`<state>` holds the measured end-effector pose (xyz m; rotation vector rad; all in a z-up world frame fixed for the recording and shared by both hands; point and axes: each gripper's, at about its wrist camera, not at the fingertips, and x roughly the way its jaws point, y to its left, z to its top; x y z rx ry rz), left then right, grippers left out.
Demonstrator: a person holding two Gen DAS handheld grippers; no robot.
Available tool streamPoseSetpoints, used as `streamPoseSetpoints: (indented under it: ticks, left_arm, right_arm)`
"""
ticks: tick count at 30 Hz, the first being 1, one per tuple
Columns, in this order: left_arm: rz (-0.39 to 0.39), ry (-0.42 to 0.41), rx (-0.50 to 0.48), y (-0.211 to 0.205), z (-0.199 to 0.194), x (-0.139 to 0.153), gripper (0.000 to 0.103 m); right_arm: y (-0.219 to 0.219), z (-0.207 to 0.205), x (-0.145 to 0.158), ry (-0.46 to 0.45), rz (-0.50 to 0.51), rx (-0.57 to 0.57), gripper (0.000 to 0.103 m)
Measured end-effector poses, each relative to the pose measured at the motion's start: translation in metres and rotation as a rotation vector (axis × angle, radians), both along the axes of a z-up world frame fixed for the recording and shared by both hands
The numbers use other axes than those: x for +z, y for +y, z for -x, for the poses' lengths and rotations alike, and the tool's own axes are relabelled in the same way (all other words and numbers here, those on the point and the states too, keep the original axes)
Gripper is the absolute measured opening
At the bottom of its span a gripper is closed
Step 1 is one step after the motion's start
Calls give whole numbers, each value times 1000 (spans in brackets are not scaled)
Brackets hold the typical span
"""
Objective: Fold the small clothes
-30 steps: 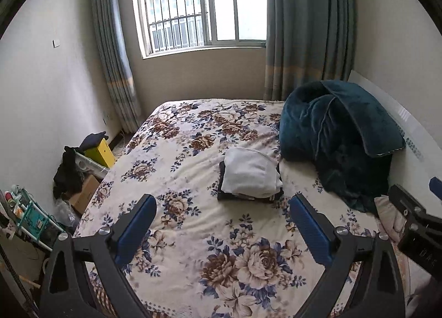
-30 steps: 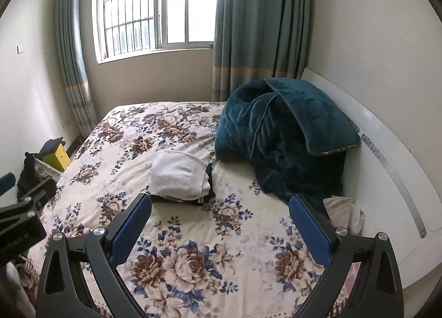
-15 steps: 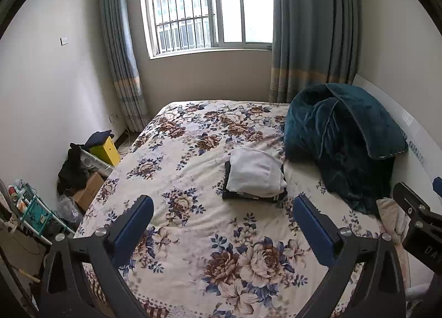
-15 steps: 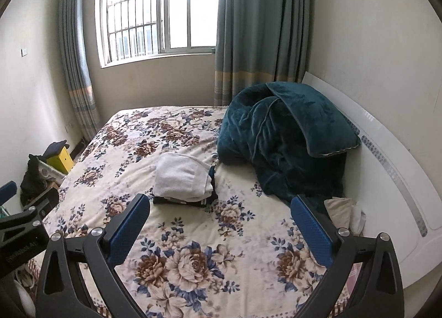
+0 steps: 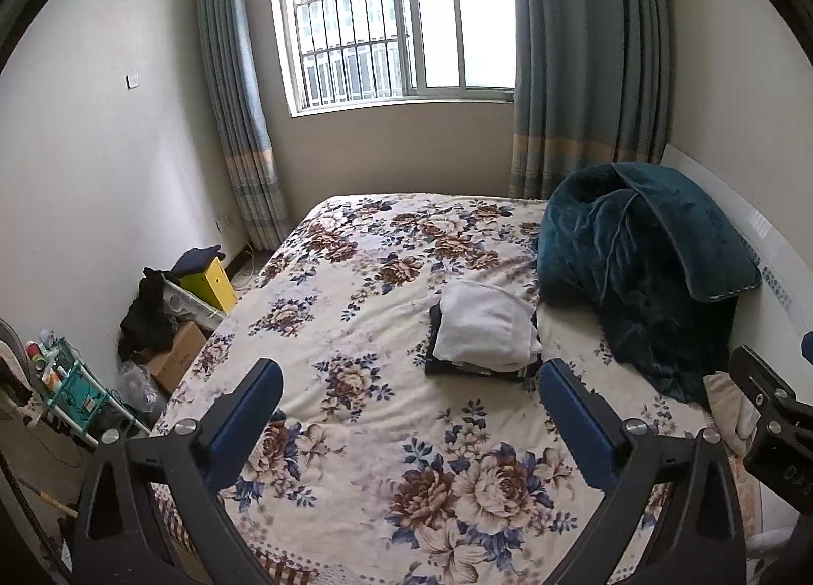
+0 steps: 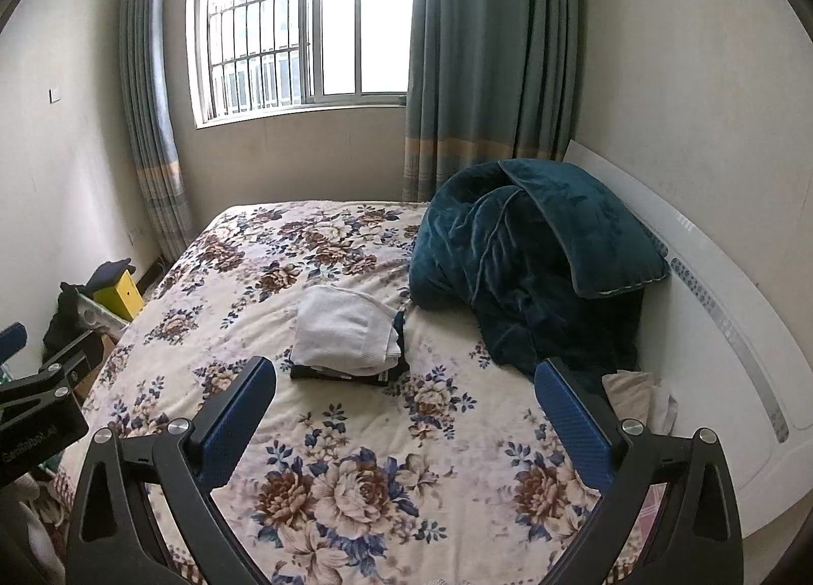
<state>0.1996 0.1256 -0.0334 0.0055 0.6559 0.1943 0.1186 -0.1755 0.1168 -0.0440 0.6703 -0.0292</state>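
- Left gripper [image 5: 409, 394], black-framed with blue-padded fingers, is spread wide with nothing between its pads, held above the near end of the floral-print bedspread [image 5: 355, 310] in the left wrist view.
- Beyond its fingertips, a folded white cloth [image 5: 482, 326] lies on top of folded dark clothes [image 5: 457, 365], a small stack near the middle of that bedspread.
- Just right of the stack, a crumpled teal velvet quilt [image 5: 640, 270] is heaped against the white headboard [image 5: 762, 234].
- Left of the bedspread, a yellow box [image 5: 211, 280] sits on the floor among clutter.
- Right gripper [image 6: 405, 389], of the same build, is likewise wide open and holds nothing in the right wrist view, above the bedspread [image 6: 244, 290].
- The white cloth [image 6: 345, 326] on the dark clothes [image 6: 345, 374] lies just past its left finger [image 6: 239, 412], beside the quilt [image 6: 528, 270].
- A pale crumpled cloth [image 6: 640, 397] lies at the bedspread's right edge, by the headboard [image 6: 711, 331].
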Motion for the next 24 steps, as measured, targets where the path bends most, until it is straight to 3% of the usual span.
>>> streamPoseSetpoints:
  ticks: [24]
  left_arm:
    - [2, 7, -9, 0, 3, 4, 103]
  right_arm:
    - [5, -1, -4, -1, -1, 20, 103]
